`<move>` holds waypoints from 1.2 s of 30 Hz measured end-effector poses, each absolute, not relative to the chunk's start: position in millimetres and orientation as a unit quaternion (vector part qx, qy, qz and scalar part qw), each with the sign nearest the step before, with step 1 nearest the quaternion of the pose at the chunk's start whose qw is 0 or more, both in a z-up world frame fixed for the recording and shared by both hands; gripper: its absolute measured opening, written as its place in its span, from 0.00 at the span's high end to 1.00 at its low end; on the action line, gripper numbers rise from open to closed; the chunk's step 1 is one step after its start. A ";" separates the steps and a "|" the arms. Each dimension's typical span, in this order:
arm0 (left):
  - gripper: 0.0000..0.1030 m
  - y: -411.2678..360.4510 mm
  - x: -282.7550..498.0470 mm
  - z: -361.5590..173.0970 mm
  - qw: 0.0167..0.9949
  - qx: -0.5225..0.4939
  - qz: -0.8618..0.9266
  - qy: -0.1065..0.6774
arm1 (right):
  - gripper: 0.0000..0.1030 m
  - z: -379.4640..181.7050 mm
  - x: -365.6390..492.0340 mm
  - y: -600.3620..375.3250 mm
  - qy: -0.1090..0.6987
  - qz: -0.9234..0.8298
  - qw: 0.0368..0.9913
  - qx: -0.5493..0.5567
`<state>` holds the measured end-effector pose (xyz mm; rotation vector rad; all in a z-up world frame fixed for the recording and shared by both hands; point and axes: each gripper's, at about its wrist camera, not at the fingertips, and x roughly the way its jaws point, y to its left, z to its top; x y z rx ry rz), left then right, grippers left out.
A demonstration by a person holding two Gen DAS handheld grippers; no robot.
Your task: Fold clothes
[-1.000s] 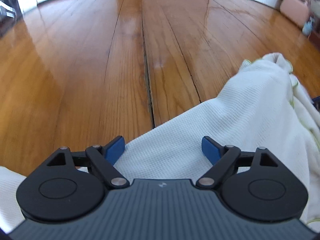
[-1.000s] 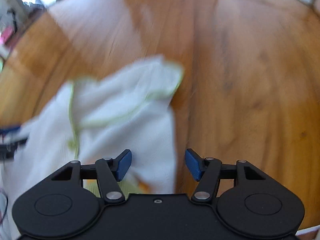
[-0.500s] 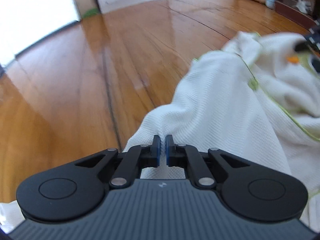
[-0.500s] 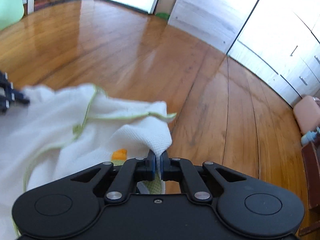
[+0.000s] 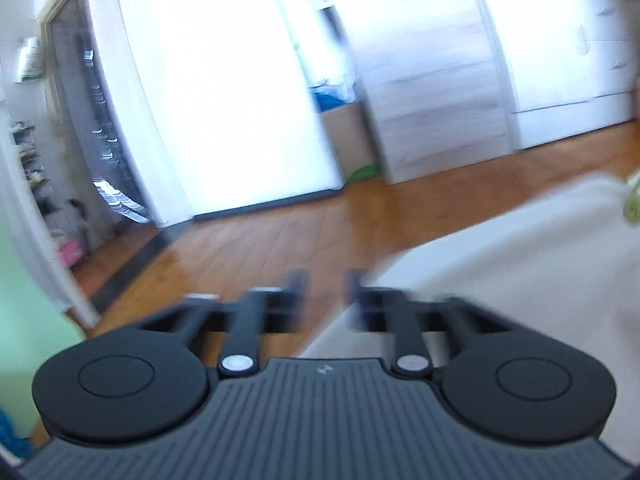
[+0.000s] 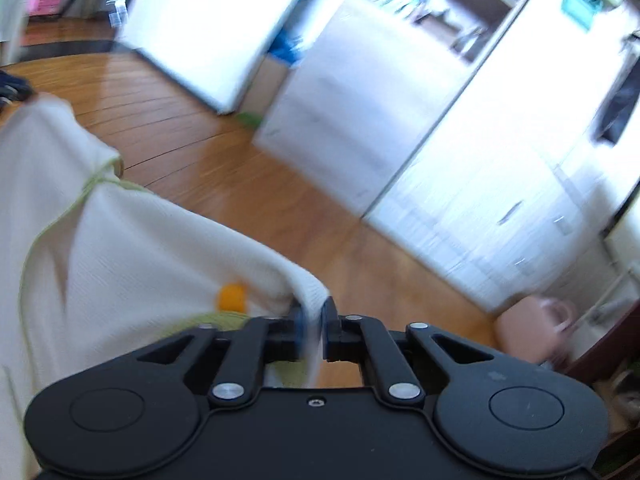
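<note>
Left hand-held gripper (image 5: 325, 294) blurred beside cloth (image 5: 500, 256)

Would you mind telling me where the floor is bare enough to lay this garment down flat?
The wooden floor is bare between the white garment and the pale cabinets. In the left view, floor is bare up to the bright door panel. It is crowded at the right by the pink bag.
</note>
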<state>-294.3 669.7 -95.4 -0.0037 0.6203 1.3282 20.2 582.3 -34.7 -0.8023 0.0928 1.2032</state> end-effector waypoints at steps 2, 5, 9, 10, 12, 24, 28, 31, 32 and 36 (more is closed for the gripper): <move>0.05 660.1 -295.9 -103.4 0.765 -0.055 0.562 0.309 | 0.28 -46.4 32.2 594.6 0.063 0.526 0.777 -0.340; 0.07 608.0 -311.3 -133.8 0.784 -0.109 0.520 0.321 | 0.28 -71.1 46.5 577.8 0.151 0.554 0.769 -0.281; 0.09 525.0 -325.1 -194.4 0.796 -0.171 0.464 0.350 | 0.29 -120.7 44.2 516.5 0.256 0.592 0.719 -0.258; 0.12 503.5 -328.5 -205.9 0.799 -0.187 0.450 0.353 | 0.29 -132.3 40.8 496.4 0.282 0.599 0.705 -0.253; 0.16 475.7 -333.2 -223.9 0.794 -0.220 0.422 0.378 | 0.29 -152.2 33.5 457.7 0.317 0.615 0.681 -0.239; 0.29 444.0 -315.2 -207.5 0.795 -0.216 0.386 0.416 | 0.28 -212.5 26.6 337.2 0.488 0.618 0.606 -0.110; 0.29 437.7 -308.8 -219.1 0.793 -0.211 0.369 0.436 | 0.22 -215.2 14.0 329.1 0.510 0.623 0.583 -0.109; 0.27 439.0 -300.3 -231.1 0.792 -0.226 0.349 0.448 | 0.22 -217.2 4.5 323.1 0.525 0.626 0.566 -0.108; 0.27 438.9 -297.7 -234.5 0.790 -0.224 0.348 0.453 | 0.22 -217.9 1.4 321.1 0.531 0.627 0.560 -0.107; 0.25 436.3 -288.2 -246.2 0.776 -0.186 0.374 0.472 | 0.22 -218.9 -10.5 318.8 0.538 0.636 0.539 -0.122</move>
